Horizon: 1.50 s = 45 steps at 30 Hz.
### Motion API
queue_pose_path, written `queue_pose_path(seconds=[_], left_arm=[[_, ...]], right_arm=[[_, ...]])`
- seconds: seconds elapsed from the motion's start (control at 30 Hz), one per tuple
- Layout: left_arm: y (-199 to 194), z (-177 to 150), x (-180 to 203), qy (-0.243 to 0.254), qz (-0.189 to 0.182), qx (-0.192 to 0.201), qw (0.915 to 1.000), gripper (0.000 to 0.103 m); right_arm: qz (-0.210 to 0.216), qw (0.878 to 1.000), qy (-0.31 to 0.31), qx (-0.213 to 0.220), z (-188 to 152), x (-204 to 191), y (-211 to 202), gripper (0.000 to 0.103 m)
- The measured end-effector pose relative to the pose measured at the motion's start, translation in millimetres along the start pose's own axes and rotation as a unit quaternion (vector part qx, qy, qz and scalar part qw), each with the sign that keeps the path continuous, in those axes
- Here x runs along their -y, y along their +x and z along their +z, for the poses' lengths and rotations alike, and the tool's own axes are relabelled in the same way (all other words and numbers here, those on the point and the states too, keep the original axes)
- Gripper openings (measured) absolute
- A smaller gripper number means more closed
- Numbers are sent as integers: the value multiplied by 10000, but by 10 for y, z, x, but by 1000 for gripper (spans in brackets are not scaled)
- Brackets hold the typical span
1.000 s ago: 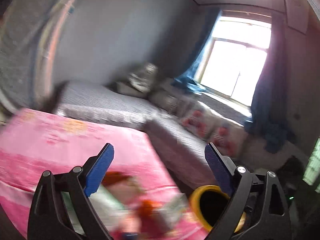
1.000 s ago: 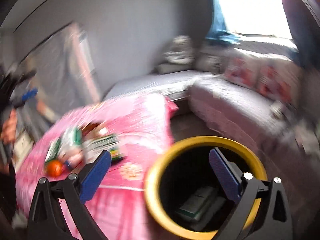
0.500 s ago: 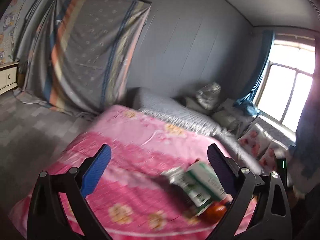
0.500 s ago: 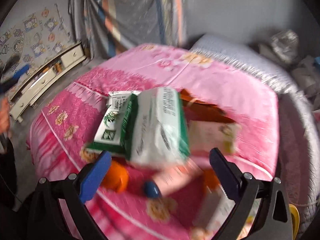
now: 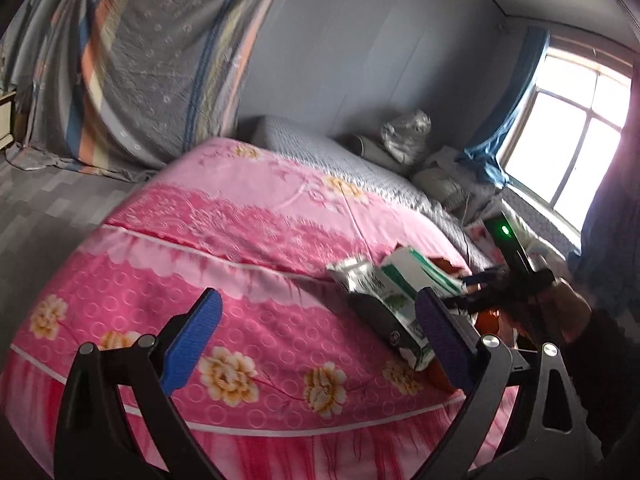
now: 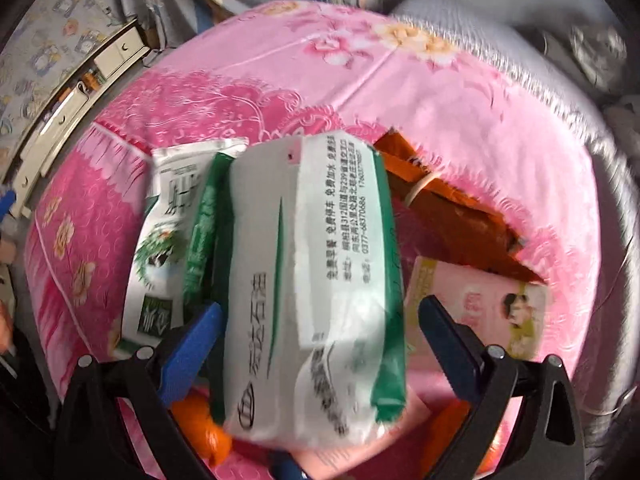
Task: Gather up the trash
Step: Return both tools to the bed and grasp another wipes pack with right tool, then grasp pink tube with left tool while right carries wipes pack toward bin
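While our right hand-held gripper (image 6: 318, 334) hangs spread wide and grasping nothing, the white-and-green packet (image 6: 308, 292) lies between its blue fingers on the pink floral bed (image 6: 480, 128). Our left hand-held gripper (image 5: 320, 328), equally released, sits left of that packet (image 5: 404, 280).

Pink floral bedspread (image 6: 460, 92) under white-green packets (image 6: 308, 280), orange wrapper (image 6: 448, 208), pink box (image 6: 492, 312).

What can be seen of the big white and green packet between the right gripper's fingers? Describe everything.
The white and green packet is a soft, glossy plastic pack with green edges and printed green and black text. It lies on top of the trash pile on the pink floral cloth, overlapping another green and white packet. The open right gripper straddles it, not yet clamped.
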<state>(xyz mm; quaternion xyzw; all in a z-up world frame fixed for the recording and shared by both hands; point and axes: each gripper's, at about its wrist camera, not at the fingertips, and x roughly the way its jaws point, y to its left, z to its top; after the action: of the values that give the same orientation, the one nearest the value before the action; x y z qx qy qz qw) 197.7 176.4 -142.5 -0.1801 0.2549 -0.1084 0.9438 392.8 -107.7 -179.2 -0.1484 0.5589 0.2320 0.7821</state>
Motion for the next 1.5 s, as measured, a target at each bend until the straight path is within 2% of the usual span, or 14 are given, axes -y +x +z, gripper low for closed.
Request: queue_pose_path(seconds=[0.1,0.13,0.2,0.27,0.33,0.37,0.5,0.67,0.87,0.97,1.13,1.2,1.4,1.5], left_arm=[[90,-67,80,134,94,-248,9996,92],[114,-90,80,164,132,-287,9994,92],[162,-118,129,229,259,-432,9985,92],[223,-137,181,231,272,-594,9976,92],[287,-144,235,217,212,-757,9967,92],[313,-141,267,220,197,-812,9963,92],[482,-169,490,370,226,-1034,9937,92],[551,-161,646,282,197,-1141,9929,92],[552,-153,857,622,151,-1119,9917,92],[587,-178,1063,870,-65,-1202,9889,92],[798,-300,1584,1481,-428,-1486,9768,92],[890,-377,1834,1733,-573,-1574,9705,92],[1222,-636,2473,2477,-695,-1977,9459,92],[1390,-703,2566,2510,-632,-2191,9408,91]], right_arm=[[168,9995,236,-114,9,44,116,90],[247,9992,280,-155,6,34,151,83],[213,9991,367,-94,-16,40,142,75],[283,9985,476,28,-42,75,64,51],[501,9965,658,153,-78,155,-39,36],[618,9951,749,205,-100,200,-81,32],[747,9937,779,298,-210,255,-132,27],[931,9898,807,714,-275,222,-280,23],[1210,9772,945,1464,-379,338,-802,23],[1298,9668,1099,1905,-549,484,-1155,23],[1333,9427,1595,2610,-1029,887,-1687,23],[1233,9367,1698,2802,-1283,983,-1857,23],[1161,9263,1873,3057,-1875,1069,-2069,23],[1156,9235,1946,3096,-2066,1111,-2094,23]])
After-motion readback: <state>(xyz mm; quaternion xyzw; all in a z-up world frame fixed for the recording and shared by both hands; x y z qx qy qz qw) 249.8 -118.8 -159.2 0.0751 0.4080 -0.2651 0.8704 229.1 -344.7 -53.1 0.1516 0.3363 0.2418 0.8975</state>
